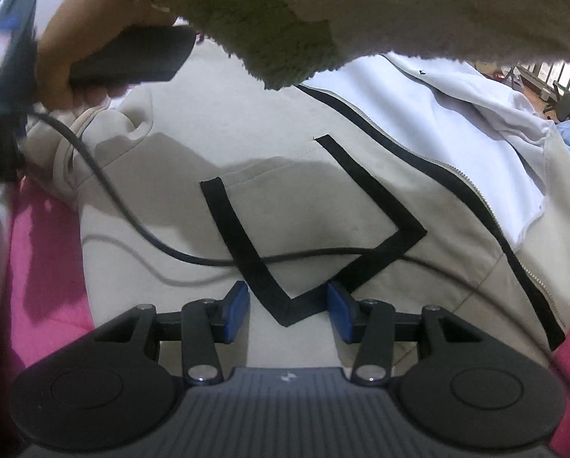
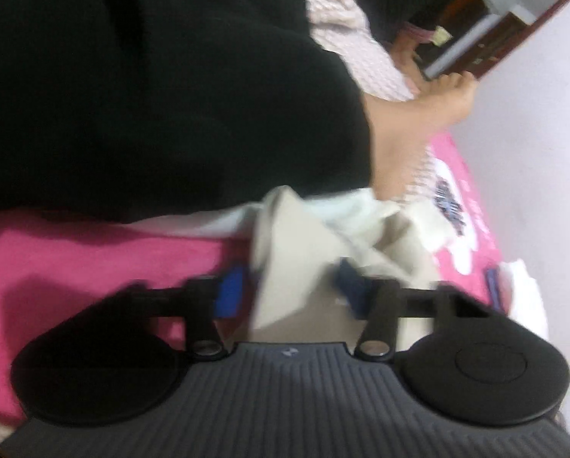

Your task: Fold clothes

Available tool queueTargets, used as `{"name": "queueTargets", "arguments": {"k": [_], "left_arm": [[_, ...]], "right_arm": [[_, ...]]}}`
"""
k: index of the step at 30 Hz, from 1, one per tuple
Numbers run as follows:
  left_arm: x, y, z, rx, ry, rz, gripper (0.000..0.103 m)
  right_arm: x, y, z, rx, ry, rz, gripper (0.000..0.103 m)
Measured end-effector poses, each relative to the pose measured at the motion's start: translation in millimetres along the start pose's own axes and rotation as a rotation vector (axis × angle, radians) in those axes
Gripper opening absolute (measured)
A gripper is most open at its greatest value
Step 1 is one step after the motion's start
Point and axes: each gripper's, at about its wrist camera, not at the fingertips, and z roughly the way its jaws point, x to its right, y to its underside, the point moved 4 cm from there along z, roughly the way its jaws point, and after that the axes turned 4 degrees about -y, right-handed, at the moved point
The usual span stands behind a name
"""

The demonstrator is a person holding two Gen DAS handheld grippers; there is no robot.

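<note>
Left wrist view: my left gripper (image 1: pixel 288 311) hovers, fingers apart, over the beige hoodie (image 1: pixel 285 191) on the pink sheet (image 1: pixel 44 267).
At 10 o'clock a hand (image 1: pixel 79 49) grips the other handle. In the blurred right view, I see beige cloth (image 2: pixel 296 267) between the right gripper (image 2: pixel 290 292) fingers; whether they pinch it, I cannot tell.

Beige zip hoodie (image 1: pixel 285 198) flat on pink sheet (image 1: pixel 44 267)

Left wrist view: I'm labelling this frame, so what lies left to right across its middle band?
Pink sheet → black cable → beige jacket's black-trimmed pocket → black zipper strip → white lining.
</note>
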Motion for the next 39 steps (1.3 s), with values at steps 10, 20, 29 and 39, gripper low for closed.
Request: {"name": "queueTargets", "arguments": {"k": [10,20,29,39], "left_arm": [[-31,-9,-47,0.185,-0.037,-0.048,0.062],[-70,-12,-75,0.213,-0.197,-0.135,0.065],[-71,-1,-70,0.163,-0.158,-0.173,0.066],[-81,18,-42,0.052,-0.086,-0.274,0.066]], "right_arm": [[120,8,-114,0.194,0.040,0.626,0.007],[174,2,-250,0.434,-0.191,1.069,0.007],[162,-74,-267,0.551,-0.561,1.292,0.007],[100,-171,-168,0.418,-0.796,1.104,0.008]]}}
